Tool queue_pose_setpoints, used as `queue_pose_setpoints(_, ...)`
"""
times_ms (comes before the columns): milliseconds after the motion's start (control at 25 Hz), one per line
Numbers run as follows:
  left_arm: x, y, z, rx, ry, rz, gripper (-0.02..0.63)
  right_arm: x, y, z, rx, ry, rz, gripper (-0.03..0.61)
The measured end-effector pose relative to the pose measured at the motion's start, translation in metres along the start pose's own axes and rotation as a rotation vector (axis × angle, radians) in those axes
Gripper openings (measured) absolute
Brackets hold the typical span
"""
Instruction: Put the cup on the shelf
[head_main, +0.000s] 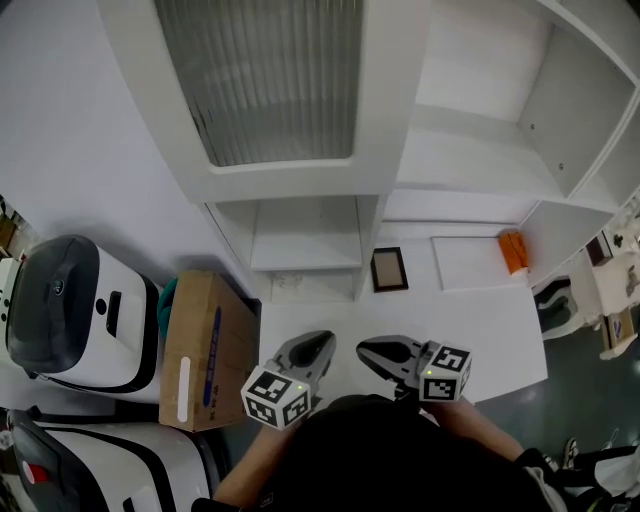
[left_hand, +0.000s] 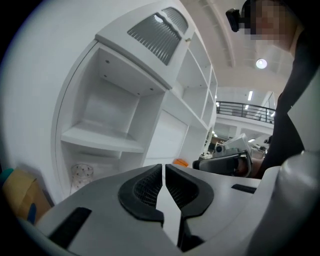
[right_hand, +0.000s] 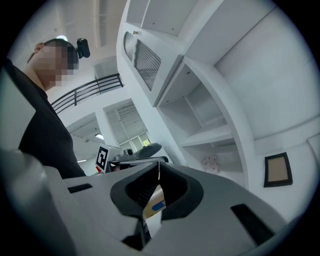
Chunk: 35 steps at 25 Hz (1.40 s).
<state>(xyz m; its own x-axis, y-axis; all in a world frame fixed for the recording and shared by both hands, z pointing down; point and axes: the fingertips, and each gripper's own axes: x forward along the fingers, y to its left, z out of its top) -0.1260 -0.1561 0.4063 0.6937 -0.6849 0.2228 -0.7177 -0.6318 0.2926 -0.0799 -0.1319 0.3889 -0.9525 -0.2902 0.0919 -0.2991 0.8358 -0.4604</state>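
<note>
One shelf (head_main: 397, 110), white, with a slatted door over its left bay and open compartments to the right. One table (head_main: 500, 340), white, running up to the shelf foot.

Two machines (head_main: 70, 315), white with dark tops, on the floor left of the table, one nearer the shelf and one nearer the person. One box (head_main: 195, 345), cardboard, blue label, between the machines and the table.

Two tongs, side by side over the table's near edge, tips toward the shelf. Left tongs (left_hand: 164, 167): pads drawn together to a thin slit, nothing in it. Right tongs (right_hand: 159, 165): tips meeting, nothing held.

One frame (head_main: 389, 268), dark, flat on the table by the shelf's middle post. One orange thing (head_main: 513, 251) further right, against the shelf; what it is I cannot tell.

One cup (left_hand: 81, 175), clear with dark dots, in the left bay's bottom compartment, under the lowest board. Upright, long axis vertical, mouth up. Well apart from both tongs.
</note>
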Motion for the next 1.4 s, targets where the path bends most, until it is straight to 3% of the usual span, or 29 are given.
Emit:
queue_pose_setpoints(320, -0.024, -0.016, 0.034, -0.018, -0.062, -0.039, 0.029, -0.015, 0.011, 0.031, -0.031, -0.074, 0.003, 0.017)
queue_pose_setpoints(680, -0.037, -0.012, 0.064, 0.070, -0.089, -0.014, 0.029, -0.021, 0.028, 0.055, -0.153, -0.127, 0.014, 0.015)
queue_pose_setpoints(1400, -0.031, -0.024, 0.065, 0.172, -0.048, -0.031, 0.029, -0.018, 0.021, 0.062, -0.209, -0.118, -0.004, 0.015)
